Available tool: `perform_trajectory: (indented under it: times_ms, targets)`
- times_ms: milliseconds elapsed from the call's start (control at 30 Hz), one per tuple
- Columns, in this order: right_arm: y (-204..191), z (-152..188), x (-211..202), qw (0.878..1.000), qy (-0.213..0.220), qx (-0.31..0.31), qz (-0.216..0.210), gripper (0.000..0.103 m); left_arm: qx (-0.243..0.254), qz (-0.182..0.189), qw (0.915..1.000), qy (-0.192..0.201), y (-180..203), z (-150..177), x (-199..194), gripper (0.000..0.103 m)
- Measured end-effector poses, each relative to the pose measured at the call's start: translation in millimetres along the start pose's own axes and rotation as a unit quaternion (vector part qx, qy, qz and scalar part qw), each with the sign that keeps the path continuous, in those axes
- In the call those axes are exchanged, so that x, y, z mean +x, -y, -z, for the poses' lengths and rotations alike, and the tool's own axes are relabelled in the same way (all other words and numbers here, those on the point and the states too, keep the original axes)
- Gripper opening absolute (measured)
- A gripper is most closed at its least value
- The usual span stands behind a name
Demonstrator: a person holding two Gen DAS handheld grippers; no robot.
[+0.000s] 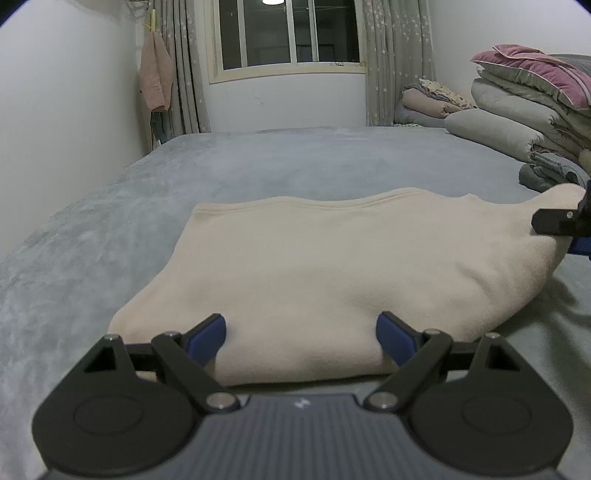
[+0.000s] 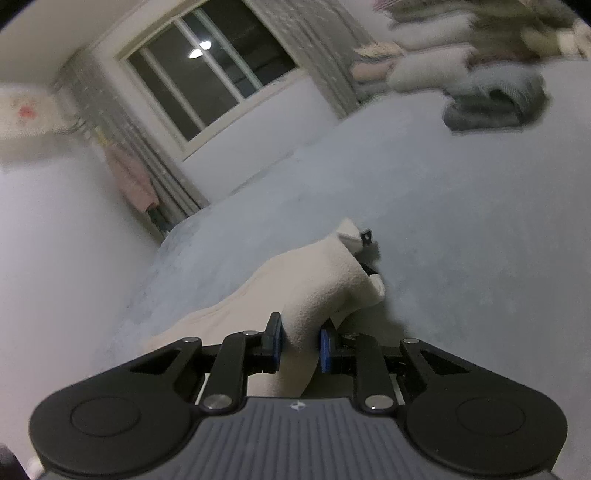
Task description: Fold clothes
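Note:
A cream fleece garment (image 1: 332,266) lies folded on the grey-blue bed (image 1: 258,162). My left gripper (image 1: 301,341) is open, its blue pads either side of the garment's near folded edge, low on the bed. My right gripper (image 2: 299,345) is shut on a bunched part of the cream garment (image 2: 314,291) and holds it lifted off the bed; the view is tilted and blurred. The right gripper also shows at the right edge of the left wrist view (image 1: 565,221), gripping the garment's raised far right end.
A stack of folded quilts and pillows (image 1: 528,107) sits at the bed's right side, with a grey folded cloth (image 1: 546,177) beside it. A window (image 1: 288,33) and curtains are behind the bed; a pink towel (image 1: 157,77) hangs at the left wall.

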State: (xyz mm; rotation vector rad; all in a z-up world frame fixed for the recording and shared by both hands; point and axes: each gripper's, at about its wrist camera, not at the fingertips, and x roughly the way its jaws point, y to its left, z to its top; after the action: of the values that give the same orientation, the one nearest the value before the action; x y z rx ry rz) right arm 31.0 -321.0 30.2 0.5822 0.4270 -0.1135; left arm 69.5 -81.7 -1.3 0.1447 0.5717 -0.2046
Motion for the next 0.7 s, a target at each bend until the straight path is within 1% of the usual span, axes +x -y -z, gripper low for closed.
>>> perform_trajectory:
  times_ms: [33,67,100,167,300,333,433,500,533,567,700]
  targets:
    - [-1.4,1.9,-0.7,1.000,-0.001,0.000,0.003,0.021,0.000,0.000,1.0000,0.000,0.2,0.1,0.0,0.088]
    - [0.2,2.8,-0.6,1.000,-0.005,0.009,0.006,0.024,0.001,0.000,1.0000,0.000,0.5,0.2,0.0,0.088]
    - [4.4,3.7,0.4,1.000,-0.012,0.026,0.008,0.025,0.001,-0.001,1.0000,0.000,0.8,0.2,-0.1,0.088]
    - [19.0,5.2,4.8,0.996,-0.035,0.079,0.009,0.034,0.002,-0.001,1.0000,0.000,1.1,0.4,0.2,0.088]
    - [47.0,9.8,14.9,0.983,-0.061,0.175,0.003,0.034,0.002,-0.002,1.0000,0.000,1.5,0.7,0.6,0.089]
    - [48.5,9.3,15.9,0.982,-0.060,0.179,0.001,0.034,0.003,-0.002,1.0000,0.000,1.6,0.9,0.7,0.089]
    - [45.7,7.2,19.9,0.985,-0.059,0.163,0.000,0.042,0.003,-0.003,1.0000,0.000,1.6,1.2,0.6,0.089]
    - [42.2,6.6,21.4,0.988,-0.055,0.146,0.005,0.043,0.003,-0.003,1.0000,0.001,1.7,1.2,0.5,0.089]
    - [40.7,6.0,22.1,0.989,-0.052,0.137,0.008,0.038,0.003,-0.003,1.0000,0.001,1.7,1.1,0.5,0.089]
    - [39.1,5.5,22.8,0.990,-0.048,0.129,0.012,0.029,0.002,-0.003,1.0000,0.001,1.5,1.0,0.6,0.089]
    - [34.7,2.7,21.6,0.993,-0.039,0.110,0.013,0.026,0.003,-0.003,1.0000,0.000,1.4,0.6,1.0,0.089]
